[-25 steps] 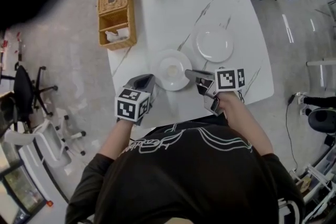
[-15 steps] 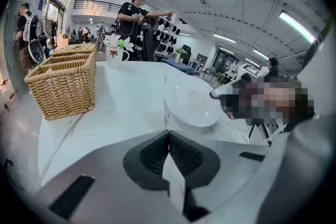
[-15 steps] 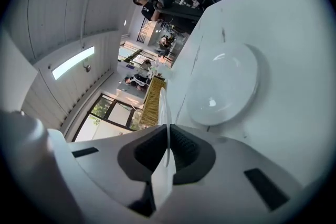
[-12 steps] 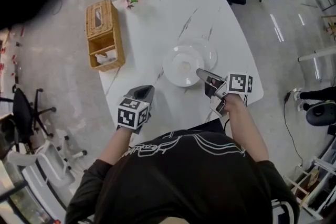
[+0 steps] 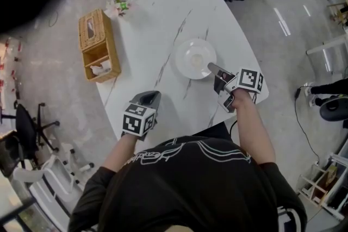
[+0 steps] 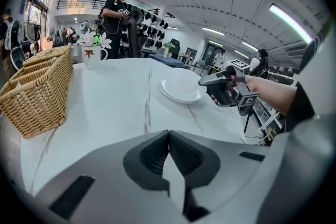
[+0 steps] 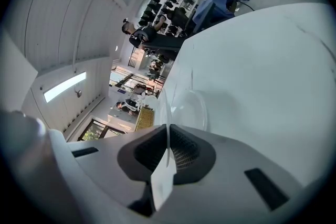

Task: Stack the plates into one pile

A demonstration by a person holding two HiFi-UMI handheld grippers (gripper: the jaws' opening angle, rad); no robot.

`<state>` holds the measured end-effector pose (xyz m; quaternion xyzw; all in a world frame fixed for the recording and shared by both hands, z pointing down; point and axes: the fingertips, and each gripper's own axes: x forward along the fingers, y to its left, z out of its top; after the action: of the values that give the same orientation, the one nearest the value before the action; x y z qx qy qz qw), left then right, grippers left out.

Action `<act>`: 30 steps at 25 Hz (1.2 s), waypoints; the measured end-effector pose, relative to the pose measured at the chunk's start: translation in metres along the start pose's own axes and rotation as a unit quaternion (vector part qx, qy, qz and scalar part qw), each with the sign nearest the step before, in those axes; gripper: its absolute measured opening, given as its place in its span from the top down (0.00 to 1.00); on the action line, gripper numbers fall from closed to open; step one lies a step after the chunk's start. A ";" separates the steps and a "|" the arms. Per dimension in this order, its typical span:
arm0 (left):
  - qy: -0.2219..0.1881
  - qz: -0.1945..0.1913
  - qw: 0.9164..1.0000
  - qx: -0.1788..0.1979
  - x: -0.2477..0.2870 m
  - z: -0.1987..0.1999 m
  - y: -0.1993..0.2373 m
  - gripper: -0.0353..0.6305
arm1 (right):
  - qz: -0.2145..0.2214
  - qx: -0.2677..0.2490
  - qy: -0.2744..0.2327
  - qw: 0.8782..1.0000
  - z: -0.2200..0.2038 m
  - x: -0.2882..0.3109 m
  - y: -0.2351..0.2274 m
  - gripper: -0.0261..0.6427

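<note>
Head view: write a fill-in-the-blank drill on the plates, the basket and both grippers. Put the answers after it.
1. The plates lie in ___ pile on the white table.
2. The left gripper is shut and holds ___.
3. The right gripper is shut on the ___ of the top plate.
4. The wicker basket stands nearest the ___ gripper.

Missing words: one; nothing; rim; left.

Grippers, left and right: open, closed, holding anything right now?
Left gripper: closed, empty.
Right gripper: closed on the rim of the plate.
</note>
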<state>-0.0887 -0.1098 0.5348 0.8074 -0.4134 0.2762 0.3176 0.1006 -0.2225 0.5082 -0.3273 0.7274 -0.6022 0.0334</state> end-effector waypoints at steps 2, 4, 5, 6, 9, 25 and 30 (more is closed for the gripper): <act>0.002 0.000 1.000 0.003 0.000 -0.001 -0.002 0.91 | -0.001 0.007 -0.003 1.000 0.000 0.000 -0.005 0.91; 0.005 -0.001 1.000 0.004 0.000 -0.001 -0.004 0.91 | 0.000 0.013 -0.007 1.000 0.002 0.001 -0.008 0.91; 0.008 -0.002 1.000 0.004 0.001 -0.002 -0.005 0.91 | 0.000 0.015 -0.009 1.000 0.003 0.001 -0.010 0.91; 0.011 -0.002 1.000 0.004 0.002 -0.003 -0.005 0.91 | -0.001 0.015 -0.012 1.000 0.005 0.001 -0.011 0.91; 0.016 -0.003 1.000 0.003 0.005 -0.004 -0.007 0.91 | -0.008 0.007 -0.021 1.000 0.011 0.001 -0.014 0.90; 0.008 -0.002 1.000 0.002 0.008 0.013 -0.005 0.91 | -0.092 -0.348 0.184 0.915 -0.023 0.012 -0.004 0.51; 0.007 0.003 1.000 -0.003 0.005 0.011 -0.002 0.91 | -0.127 -0.447 0.230 0.855 -0.031 0.012 -0.008 0.49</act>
<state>-0.0822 -0.1193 0.5302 0.8031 -0.4146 0.2819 0.3220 0.0808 -0.2029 0.5277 -0.2487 0.8570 -0.2697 -0.3619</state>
